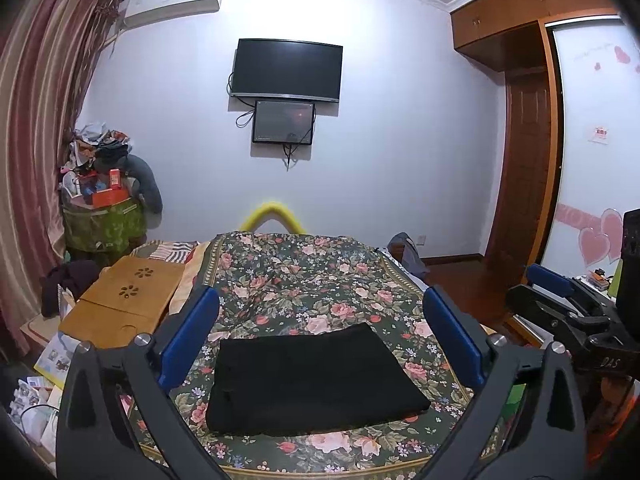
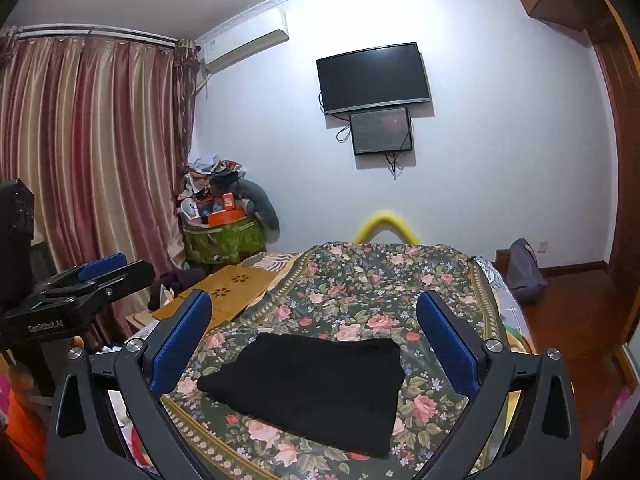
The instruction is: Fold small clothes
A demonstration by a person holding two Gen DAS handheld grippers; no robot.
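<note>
Left wrist: gripper (image 1: 320, 328) wide, empty

Black folded garment (image 1: 316, 380), dark green bedspread (image 1: 320, 272) with pink roses, blue-padded black claw (image 1: 320, 328), pink-and-cream striped curtain (image 2: 92, 152), yellow tube (image 2: 386, 224), perhaps foam, lilac-white wall (image 1: 400, 140)

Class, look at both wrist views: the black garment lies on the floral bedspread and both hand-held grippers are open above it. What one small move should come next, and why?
Probably lower the left hand-held gripper toward the near edge of the black garment to pinch it. The garment lies flat, seemingly already folded, on the floral bedspread, and neither it nor the right hand-held gripper is holding anything.
</note>
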